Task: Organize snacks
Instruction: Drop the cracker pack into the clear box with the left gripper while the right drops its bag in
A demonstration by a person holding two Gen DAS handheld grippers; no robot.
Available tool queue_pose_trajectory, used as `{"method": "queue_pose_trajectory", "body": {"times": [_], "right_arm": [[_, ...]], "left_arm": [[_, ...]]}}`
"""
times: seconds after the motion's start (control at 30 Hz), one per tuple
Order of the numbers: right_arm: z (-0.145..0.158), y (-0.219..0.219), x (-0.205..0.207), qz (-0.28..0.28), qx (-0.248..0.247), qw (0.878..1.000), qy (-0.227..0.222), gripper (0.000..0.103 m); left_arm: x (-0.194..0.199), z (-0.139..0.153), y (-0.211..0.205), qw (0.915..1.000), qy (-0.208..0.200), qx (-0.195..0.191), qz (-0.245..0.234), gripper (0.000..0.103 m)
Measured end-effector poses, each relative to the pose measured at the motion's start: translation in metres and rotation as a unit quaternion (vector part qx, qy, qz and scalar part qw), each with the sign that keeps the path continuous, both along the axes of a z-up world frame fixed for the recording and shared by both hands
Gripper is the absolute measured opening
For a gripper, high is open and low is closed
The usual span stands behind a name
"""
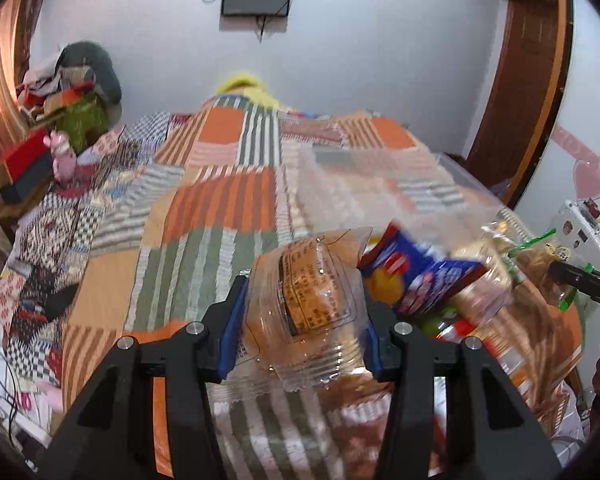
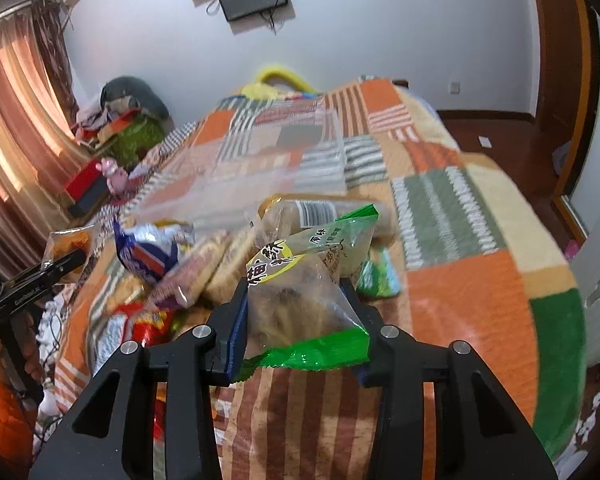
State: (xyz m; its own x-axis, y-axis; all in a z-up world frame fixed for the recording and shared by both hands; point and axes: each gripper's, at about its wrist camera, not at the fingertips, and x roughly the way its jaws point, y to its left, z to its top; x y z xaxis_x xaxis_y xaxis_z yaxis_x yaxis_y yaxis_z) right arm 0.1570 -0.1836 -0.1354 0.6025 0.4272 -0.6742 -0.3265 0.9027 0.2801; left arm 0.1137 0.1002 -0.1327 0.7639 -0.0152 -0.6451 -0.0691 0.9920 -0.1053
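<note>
My left claw [image 1: 302, 320] grips a clear pastry packet [image 1: 308, 300]; my right claw [image 2: 296, 312] clamps a green-edged snack bag [image 2: 308, 300]. Both are held above the patchwork bed [image 2: 460, 280]. Just beyond lies the snack pile [image 2: 188, 264], then what looks like a clear plastic bin [image 2: 260, 176], blurred.

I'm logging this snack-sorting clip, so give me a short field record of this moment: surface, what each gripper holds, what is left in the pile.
surface: patchwork bedspread
left gripper: shut on clear-wrapped pastry
right gripper: shut on green-edged snack bag
pile: blue chip bag, wrapped biscuit packs, red packet
container: clear plastic box beyond the pile
</note>
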Motion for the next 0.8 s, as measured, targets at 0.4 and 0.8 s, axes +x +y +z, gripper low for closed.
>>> {"method": "queue_pose_trajectory", "body": {"times": [0.4,0.8], "right_arm": [[0.037,0.008,0.026,-0.005,0.009,0.997,-0.075,0.038],[0.040,0.051,0.082,0.022,-0.005,0.994,-0.102,0.038]], "left_arm": [[0.046,0.036,-0.029,0.9983,-0.045,0.004,-0.036,0.049],[0.117,0.035,-0.044,0.9982,-0.030,0.008,-0.051,0.049]]}}
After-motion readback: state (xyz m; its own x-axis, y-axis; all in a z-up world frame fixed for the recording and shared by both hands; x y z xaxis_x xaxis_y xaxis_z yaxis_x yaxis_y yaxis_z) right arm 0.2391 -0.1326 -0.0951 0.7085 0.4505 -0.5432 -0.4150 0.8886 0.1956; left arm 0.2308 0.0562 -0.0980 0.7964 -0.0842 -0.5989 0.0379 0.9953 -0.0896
